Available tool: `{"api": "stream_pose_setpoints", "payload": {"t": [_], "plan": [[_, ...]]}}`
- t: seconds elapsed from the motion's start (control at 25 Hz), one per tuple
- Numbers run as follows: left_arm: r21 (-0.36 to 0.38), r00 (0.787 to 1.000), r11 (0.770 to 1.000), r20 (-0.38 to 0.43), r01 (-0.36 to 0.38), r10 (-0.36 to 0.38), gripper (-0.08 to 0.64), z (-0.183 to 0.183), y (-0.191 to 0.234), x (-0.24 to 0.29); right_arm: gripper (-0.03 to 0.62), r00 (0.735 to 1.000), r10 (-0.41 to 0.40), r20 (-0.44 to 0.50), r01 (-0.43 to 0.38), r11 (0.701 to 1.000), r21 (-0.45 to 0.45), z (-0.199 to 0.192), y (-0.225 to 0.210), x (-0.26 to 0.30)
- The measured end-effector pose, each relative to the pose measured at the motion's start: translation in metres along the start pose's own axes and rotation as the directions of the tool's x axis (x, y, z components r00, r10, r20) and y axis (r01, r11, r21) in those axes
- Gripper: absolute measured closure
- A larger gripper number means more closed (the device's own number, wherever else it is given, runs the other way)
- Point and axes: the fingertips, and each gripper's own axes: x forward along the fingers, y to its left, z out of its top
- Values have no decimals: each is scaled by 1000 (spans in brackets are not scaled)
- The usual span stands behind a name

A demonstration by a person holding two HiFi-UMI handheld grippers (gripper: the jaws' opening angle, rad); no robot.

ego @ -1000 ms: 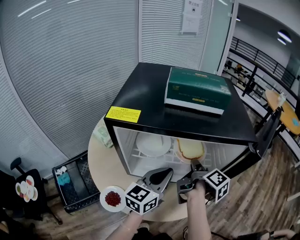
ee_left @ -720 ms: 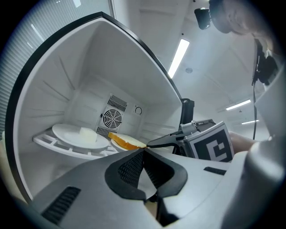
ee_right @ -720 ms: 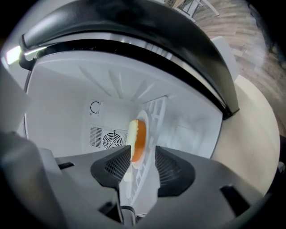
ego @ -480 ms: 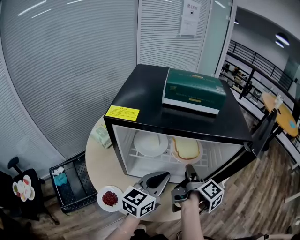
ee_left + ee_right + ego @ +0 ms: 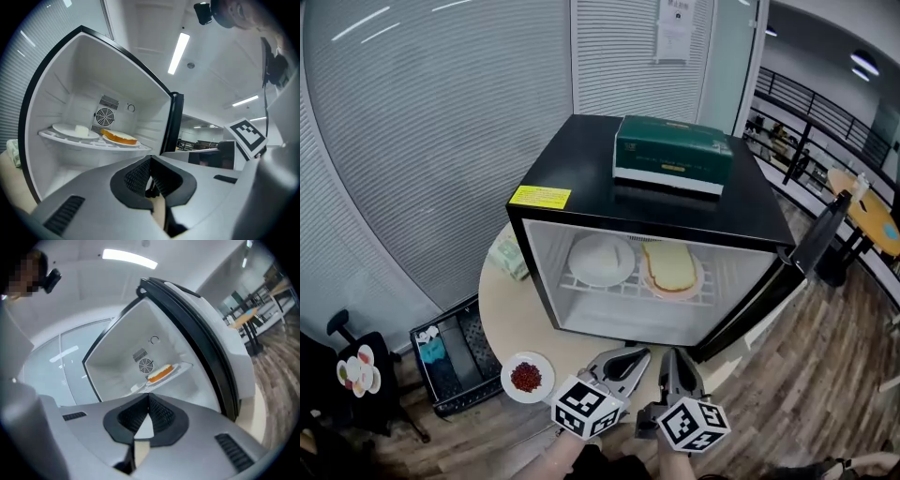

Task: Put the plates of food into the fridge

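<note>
1. Bread plate [image 5: 673, 272] and white plate [image 5: 600, 260] are sitting on the fridge [image 5: 581, 169] shelf.
2. Red-food plate [image 5: 526, 377] is lying front-left of the fridge.
3. You are holding left gripper [image 5: 636, 355] and right gripper [image 5: 675, 360] before the fridge, jaws together, empty; the right's have just been closing.

The head view looks steeply down from above and in front of the open fridge [image 5: 581, 178] on its round table [image 5: 502, 314]. Both gripper views sit low and near, facing level into it (the right one tilted); all three share its shelf [image 5: 630, 289]
</note>
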Motion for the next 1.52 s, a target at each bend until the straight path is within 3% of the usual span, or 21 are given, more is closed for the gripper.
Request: {"api": "stream_pose_setpoints", "payload": {"t": [0.08, 0.2, 0.32, 0.48, 0.68, 0.96, 1.32, 1.52], "plan": [[12, 1000, 1000, -3, 2, -2, 555, -3, -12, -4, 584, 1000, 4, 23, -1, 991, -136, 3, 5, -13], [38, 1000, 999, 11, -7, 6, 555, 0, -25, -12, 584, 997, 48, 68, -26, 953, -301, 8, 15, -31], [59, 1000, 998, 27, -16, 14, 555, 0, -37, -25, 584, 993, 86, 83, -50, 930, -364, 3, 18, -50], [61, 999, 997, 8, -53, 52, 555, -23, -46, -48, 584, 998, 38, 48, -11, 887, -462, -22, 11, -78], [26, 995, 995, 0, -95, 95, 555, -54, -59, -75, 584, 1000, 12, -14, -17, 878, -478, -57, 11, -102], [-14, 995, 995, 14, -104, 104, 555, -55, -63, -87, 584, 1000, 22, -19, -29, 889, -456, -60, 16, -107], [11, 991, 991, 29, -131, 130, 555, -53, -66, -87, 584, 1000, 20, -24, -29, 883, -468, -58, 13, -114], [19, 989, 989, 36, -147, 147, 555, -51, -68, -86, 584, 998, 43, -37, -55, 900, -432, -59, 14, -115]]}}
